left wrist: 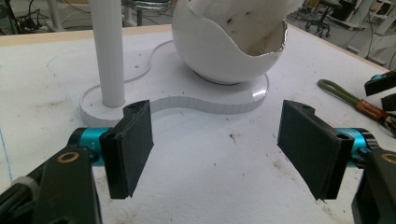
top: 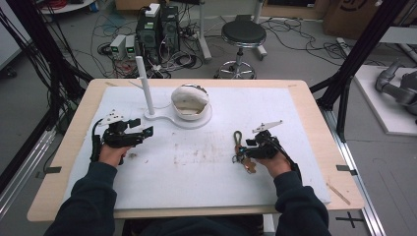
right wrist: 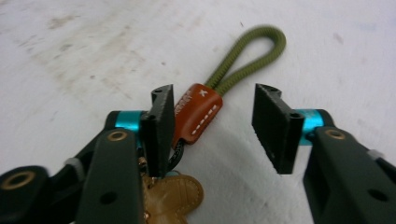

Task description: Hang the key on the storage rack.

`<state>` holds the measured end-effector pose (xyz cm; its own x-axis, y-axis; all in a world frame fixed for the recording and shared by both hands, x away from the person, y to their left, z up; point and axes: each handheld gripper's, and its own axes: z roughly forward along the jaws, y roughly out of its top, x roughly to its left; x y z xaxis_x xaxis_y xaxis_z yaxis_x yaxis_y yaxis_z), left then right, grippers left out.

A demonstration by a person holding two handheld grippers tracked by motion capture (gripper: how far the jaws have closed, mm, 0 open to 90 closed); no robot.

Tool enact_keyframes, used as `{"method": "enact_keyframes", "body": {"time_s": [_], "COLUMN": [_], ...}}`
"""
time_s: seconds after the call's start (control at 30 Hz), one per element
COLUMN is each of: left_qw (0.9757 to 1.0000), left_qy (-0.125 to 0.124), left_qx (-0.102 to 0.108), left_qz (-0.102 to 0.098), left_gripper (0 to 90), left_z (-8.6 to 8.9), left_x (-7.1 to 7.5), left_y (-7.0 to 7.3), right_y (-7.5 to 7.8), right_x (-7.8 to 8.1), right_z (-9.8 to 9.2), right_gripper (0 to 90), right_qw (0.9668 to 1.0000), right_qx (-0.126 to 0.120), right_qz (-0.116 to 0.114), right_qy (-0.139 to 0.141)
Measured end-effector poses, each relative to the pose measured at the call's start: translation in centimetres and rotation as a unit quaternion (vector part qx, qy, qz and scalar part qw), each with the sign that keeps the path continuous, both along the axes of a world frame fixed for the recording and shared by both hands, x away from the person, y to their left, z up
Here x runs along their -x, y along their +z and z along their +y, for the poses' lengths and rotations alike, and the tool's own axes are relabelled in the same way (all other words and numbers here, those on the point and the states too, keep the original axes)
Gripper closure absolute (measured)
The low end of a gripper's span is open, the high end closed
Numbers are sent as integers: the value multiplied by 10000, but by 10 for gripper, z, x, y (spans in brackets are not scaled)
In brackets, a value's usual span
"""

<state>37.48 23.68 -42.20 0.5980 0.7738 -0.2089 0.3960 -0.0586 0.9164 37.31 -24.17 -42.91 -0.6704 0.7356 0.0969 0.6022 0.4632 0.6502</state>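
Right gripper (right wrist: 210,130) fingers part open around the keychain (right wrist: 198,112), nothing clamped; its brown tab sits against one finger (right wrist: 161,123). Keychain lies flat on the bench (top: 196,167), right of centre. Left gripper (left wrist: 215,149) fingers wide open, empty, facing the white stand (left wrist: 187,100).

White egg-shaped bowl (top: 190,102) on stand base (top: 162,118); stool (top: 243,35) behind table (top: 64,147).

1. A white "X" mark stands on the brown leather tab (right wrist: 197,113) of the olive cord loop (right wrist: 252,53), at the tab's 12 o'clock end.
2. Embossed lettering runs along the tab's 9 o'clock edge, too blurred to read.
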Motion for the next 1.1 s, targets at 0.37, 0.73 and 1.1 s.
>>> {"method": "enact_keyframes", "body": {"time_s": [0.37,0.73,1.1], "left_qw": [10000,9996,9874], "left_qy": [-52,-250,-1227], "left_qx": [-38,132,998], "left_qz": [2,-3,-79], "left_gripper": [265,319,356], "left_z": [-2,-9,-68], "left_x": [0,2,10], "left_y": [-1,2,15], "right_y": [-7,11,29], "right_x": [4,9,20], "right_z": [20,26,43], "right_gripper": [602,796,795], "right_qw": [9996,9966,9700], "right_qx": [152,-455,-2041], "right_qz": [234,-488,-1108], "right_qy": [-20,488,724]}}
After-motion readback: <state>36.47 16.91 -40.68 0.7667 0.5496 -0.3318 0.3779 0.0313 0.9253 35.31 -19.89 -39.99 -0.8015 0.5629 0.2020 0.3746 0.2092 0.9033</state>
